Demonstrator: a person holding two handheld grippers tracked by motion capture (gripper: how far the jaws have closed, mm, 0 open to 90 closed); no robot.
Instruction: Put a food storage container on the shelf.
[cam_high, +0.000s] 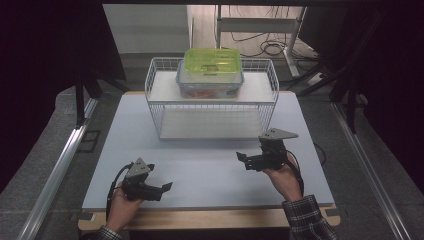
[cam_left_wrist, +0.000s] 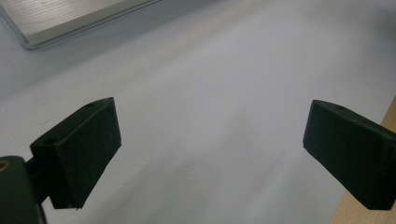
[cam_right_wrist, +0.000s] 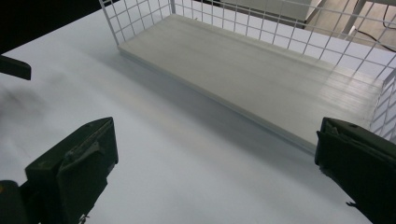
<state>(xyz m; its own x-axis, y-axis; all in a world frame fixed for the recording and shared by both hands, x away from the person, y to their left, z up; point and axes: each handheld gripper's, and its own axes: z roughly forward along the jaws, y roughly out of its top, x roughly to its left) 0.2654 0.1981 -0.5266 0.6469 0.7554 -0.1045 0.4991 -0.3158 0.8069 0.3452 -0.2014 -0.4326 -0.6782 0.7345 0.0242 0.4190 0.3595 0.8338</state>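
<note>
The left claw (cam_high: 165, 187) was held low over the near left part of the white tabletop (cam_high: 210, 170) by a hand (cam_high: 122, 202). In the left gripper view its jaws were seen spread well apart, with bare tabletop between them and nothing gripped.

At the far middle of the tabletop a white wire rack (cam_high: 212, 97) with two shelves was placed. On its upper shelf a clear food container (cam_high: 210, 82) was set, and a second container with a yellow-green lid (cam_high: 212, 60) was stacked on top of it. The lower shelf (cam_right_wrist: 261, 79) was seen bare in the right gripper view.

The right claw (cam_high: 243, 159) was held over the near right part of the tabletop, just in front of the rack, by a hand (cam_high: 286, 180) in a checked sleeve (cam_high: 307, 217). Its jaws were likewise spread apart and held nothing.
</note>
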